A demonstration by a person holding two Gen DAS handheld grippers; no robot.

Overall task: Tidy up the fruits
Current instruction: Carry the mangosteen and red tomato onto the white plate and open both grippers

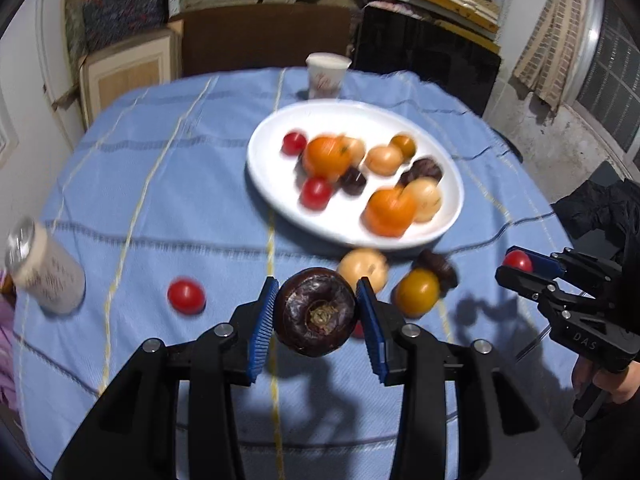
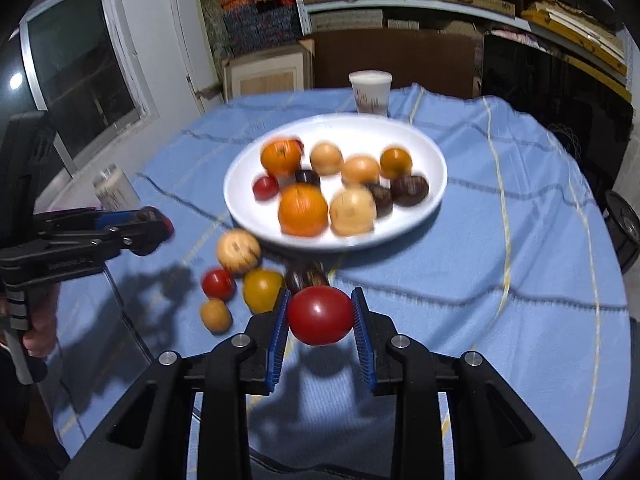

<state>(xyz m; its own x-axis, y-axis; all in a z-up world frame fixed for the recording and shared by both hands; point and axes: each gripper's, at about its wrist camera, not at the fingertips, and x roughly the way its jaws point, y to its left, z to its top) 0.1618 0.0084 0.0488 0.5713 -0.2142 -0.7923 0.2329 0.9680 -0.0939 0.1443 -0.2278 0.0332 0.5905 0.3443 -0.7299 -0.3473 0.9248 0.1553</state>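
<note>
Above the blue checked tablecloth (image 1: 160,184), the left gripper (image 1: 316,312) clamps a dark purple round fruit (image 1: 315,312), the right gripper (image 2: 320,316) a red tomato (image 2: 320,315); more fruit fills the white oval plate (image 2: 432,160) mid-table.

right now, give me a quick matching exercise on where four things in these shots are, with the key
Things:
1. dark fruit
2. red tomato
3. oranges
4. cup

Places:
A. on the plate
B. in the right gripper
C. on the cloth behind the plate
D. in the left gripper

Pairs: 1-D, 2-B, 3-A, 4-C
</note>
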